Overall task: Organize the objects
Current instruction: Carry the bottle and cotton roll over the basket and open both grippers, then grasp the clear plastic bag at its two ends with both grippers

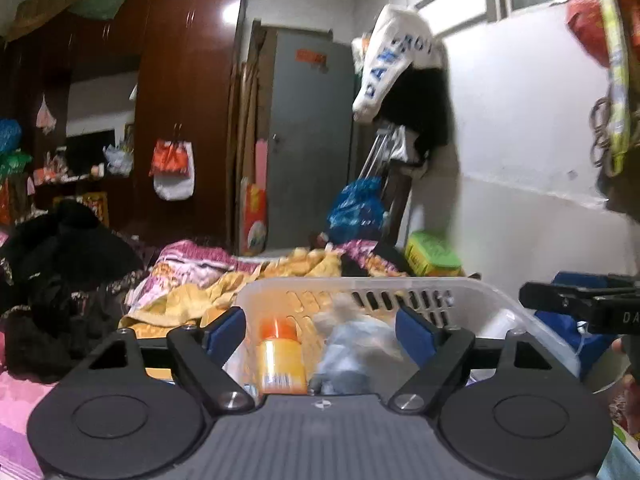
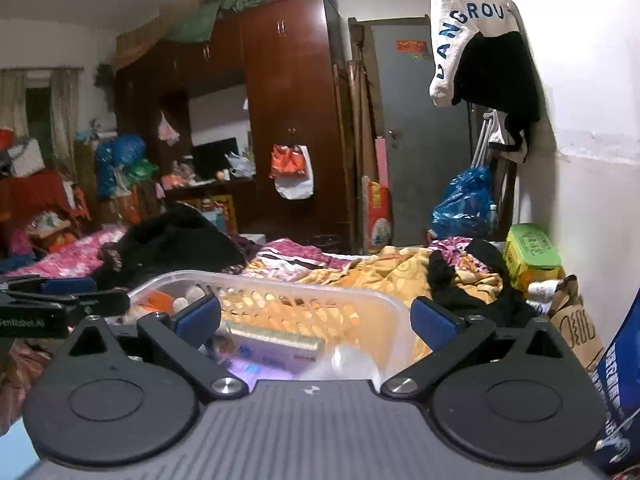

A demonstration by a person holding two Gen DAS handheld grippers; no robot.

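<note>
- Basket, clear plastic with slotted walls, sits on the bed just ahead of both grippers and holds an orange bottle, a crumpled bag and a flat box.
- Left gripper and right gripper hover with jaws spread, holding nothing.
- Likely step: between items; next comes choosing a loose thing nearby.
- Beyond lie a yellow blanket and black clothes, which crowd the reach.

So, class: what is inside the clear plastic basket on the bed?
Inside the basket: an orange-capped yellow bottle, a crumpled plastic bag and a flat box. The bag covers whatever lies beneath it.
</note>
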